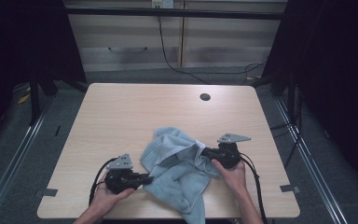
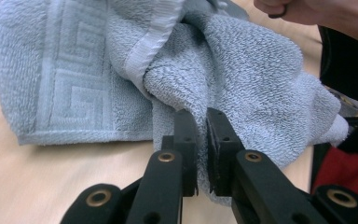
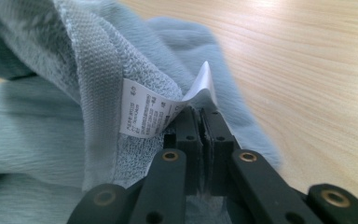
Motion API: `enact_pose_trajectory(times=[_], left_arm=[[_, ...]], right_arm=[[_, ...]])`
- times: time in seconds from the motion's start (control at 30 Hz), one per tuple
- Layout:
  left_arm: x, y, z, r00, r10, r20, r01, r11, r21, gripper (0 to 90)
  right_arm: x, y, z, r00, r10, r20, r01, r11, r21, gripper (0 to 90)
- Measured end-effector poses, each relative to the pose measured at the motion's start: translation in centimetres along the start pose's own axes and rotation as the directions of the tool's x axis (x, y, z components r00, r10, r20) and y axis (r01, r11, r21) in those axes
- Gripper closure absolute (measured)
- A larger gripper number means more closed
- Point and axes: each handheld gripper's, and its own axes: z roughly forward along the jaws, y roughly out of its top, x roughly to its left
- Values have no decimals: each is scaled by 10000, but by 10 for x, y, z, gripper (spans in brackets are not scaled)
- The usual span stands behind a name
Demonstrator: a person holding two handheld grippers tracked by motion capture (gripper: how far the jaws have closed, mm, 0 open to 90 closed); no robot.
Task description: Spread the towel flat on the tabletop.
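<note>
While both tongs already had cloth in them, I judged the job barely begun: the towel (image 1: 179,168) lay crumpled between them on the surface (image 1: 121,112), one end hanging over the near edge, nothing yet spread or folded. My left tongs (image 1: 145,178) were clamped on a thick bunched fold (image 2: 200,98) at the towel's left side, with the patterned band off to their left. My right tongs (image 1: 205,151) were pinched together on the hem beside the white label (image 3: 158,112), bare wood off to their right. What was left, as I read it, was to lift, draw the cloth flat and make the folds. Both hands sat low near the surface, tongs roughly level and pointing inward at each other.
</note>
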Motion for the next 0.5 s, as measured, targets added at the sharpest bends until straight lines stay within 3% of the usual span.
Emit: enact_pose_trajectory(times=[0.07,0.1,0.2,0.37,0.43,0.5], left_arm=[[3,-7,-9,9999,-79,-109,77,9999,-117,842],[5,-8,-11,9998,-182,-115,180,9997,-185,841],[8,-9,-10,9992,-89,-387,86,9999,-99,838],[11,-8,-4,9987,-173,-479,171,9998,-42,820],[14,-8,-3,9980,-384,-499,376,9992,-166,817],[16,-7,-2,9975,-462,-543,451,9988,-214,816]], right_arm=[[0,-1,2,10000,40,-37,-40,10000,63,871],[0,-2,7,9998,-56,206,50,9997,258,870],[-2,-2,11,9999,80,76,-82,9996,257,860],[-2,-1,2,9993,337,-151,-337,9994,14,664],[2,2,-9,9997,258,12,-257,9996,-124,552],[7,4,-24,10000,77,-12,-78,9996,-287,527]])
